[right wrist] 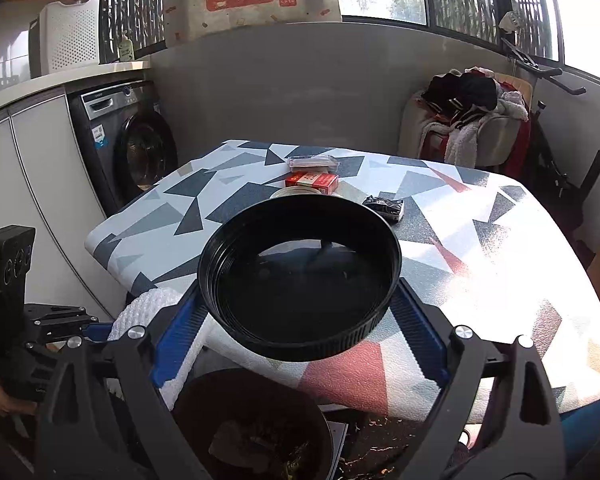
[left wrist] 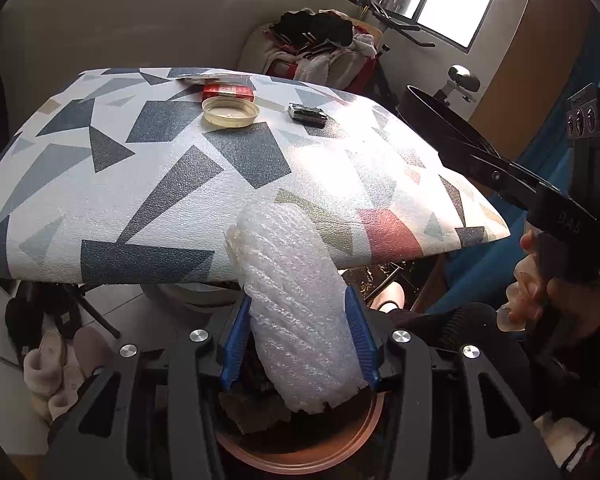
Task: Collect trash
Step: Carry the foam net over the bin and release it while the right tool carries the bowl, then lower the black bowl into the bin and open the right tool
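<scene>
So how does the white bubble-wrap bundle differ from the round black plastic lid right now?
The white bubble-wrap bundle is soft, elongated and translucent; the round black plastic lid is rigid, shallow and opaque. The bundle stands on end between the left gripper's jaws; the lid lies nearly flat in the right gripper. Both hang above the trash bin.

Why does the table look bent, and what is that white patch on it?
Left wrist view: the fisheye lens bows the table; window light washes out its right part. Right wrist view: same glare at right, and the black lid looms large.
</scene>
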`<state>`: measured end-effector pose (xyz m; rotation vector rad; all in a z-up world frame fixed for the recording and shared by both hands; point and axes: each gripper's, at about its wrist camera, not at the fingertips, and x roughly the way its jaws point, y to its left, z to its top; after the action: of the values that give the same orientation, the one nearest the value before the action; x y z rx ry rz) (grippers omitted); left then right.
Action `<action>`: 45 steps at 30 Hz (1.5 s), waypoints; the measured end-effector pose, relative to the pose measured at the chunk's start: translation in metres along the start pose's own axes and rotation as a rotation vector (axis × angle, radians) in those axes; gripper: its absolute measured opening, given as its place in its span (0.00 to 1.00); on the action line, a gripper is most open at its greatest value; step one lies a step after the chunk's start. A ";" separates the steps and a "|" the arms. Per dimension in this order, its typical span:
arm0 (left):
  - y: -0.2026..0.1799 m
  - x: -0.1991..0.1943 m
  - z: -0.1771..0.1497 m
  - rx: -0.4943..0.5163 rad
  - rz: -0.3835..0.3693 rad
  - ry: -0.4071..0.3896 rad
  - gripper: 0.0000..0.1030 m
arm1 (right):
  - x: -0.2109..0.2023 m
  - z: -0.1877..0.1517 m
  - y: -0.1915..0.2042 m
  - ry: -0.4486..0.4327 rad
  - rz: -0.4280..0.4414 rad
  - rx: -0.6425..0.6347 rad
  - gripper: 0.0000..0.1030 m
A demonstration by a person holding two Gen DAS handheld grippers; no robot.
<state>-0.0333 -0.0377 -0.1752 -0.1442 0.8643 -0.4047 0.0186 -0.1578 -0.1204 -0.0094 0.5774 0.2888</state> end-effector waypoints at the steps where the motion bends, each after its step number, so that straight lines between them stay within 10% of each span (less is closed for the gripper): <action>1: 0.000 -0.002 -0.002 -0.002 -0.001 -0.006 0.60 | 0.000 -0.002 -0.001 0.004 0.001 0.002 0.87; 3: 0.000 -0.007 -0.004 -0.009 0.015 -0.038 0.81 | -0.001 -0.005 -0.002 0.010 0.002 0.007 0.87; 9: 0.010 -0.028 -0.004 -0.052 0.093 -0.114 0.92 | 0.001 -0.027 -0.004 0.049 0.011 0.031 0.87; 19: 0.037 -0.060 -0.010 -0.151 0.264 -0.235 0.94 | 0.026 -0.080 0.023 0.220 0.104 0.008 0.87; 45: 0.037 -0.032 -0.024 -0.153 0.246 -0.122 0.94 | 0.051 -0.105 0.052 0.349 0.128 -0.098 0.91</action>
<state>-0.0598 0.0104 -0.1785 -0.1997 0.7814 -0.0982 -0.0113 -0.1040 -0.2320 -0.1195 0.9122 0.4437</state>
